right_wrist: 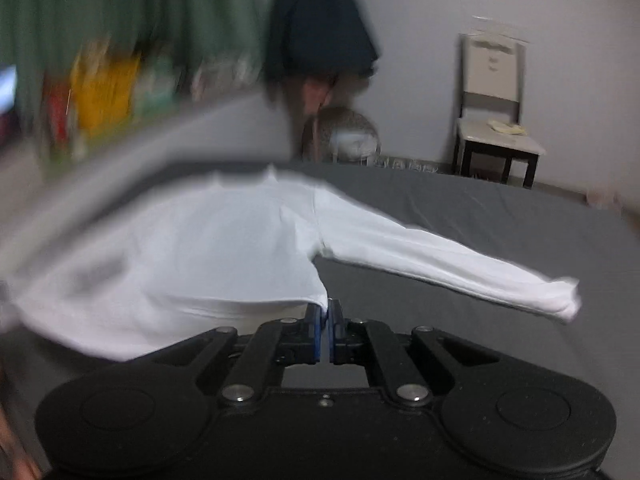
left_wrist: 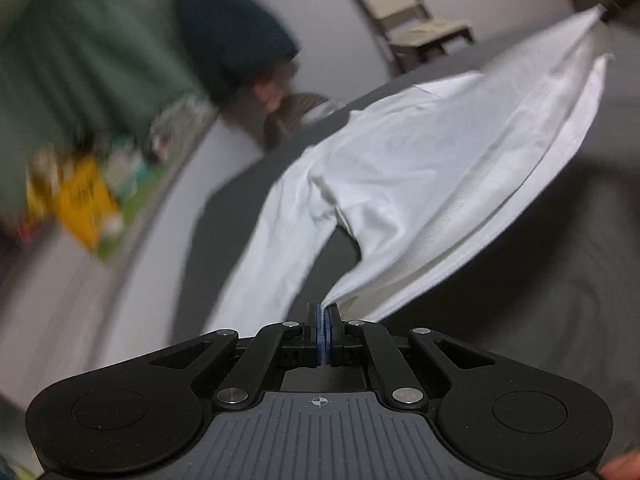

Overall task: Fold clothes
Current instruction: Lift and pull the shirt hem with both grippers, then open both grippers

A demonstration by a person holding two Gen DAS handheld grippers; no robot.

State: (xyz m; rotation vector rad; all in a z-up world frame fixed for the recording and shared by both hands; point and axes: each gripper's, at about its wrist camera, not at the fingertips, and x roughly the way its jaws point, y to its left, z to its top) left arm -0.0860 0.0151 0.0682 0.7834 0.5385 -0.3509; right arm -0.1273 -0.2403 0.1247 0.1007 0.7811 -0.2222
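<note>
A white long-sleeved shirt (left_wrist: 420, 168) hangs stretched above a grey bed sheet (left_wrist: 560, 240). My left gripper (left_wrist: 325, 312) is shut on one bottom corner of the shirt, whose hem runs up and away to the far right. A sleeve (left_wrist: 272, 248) droops down to the left. In the right wrist view the same shirt (right_wrist: 208, 248) spreads out to the left, and my right gripper (right_wrist: 329, 312) is shut on its other bottom corner. The other sleeve (right_wrist: 460, 264) trails out to the right over the grey bed sheet (right_wrist: 480, 216). Both views are blurred by motion.
A pale chair (right_wrist: 494, 108) stands against the wall beyond the bed; the chair (left_wrist: 404, 12) also shows in the left wrist view. A green curtain (right_wrist: 120, 12), a dark hanging garment (right_wrist: 320, 20) and colourful packages (right_wrist: 104, 88) line the far side. A round fan-like object (right_wrist: 344, 136) sits behind the bed.
</note>
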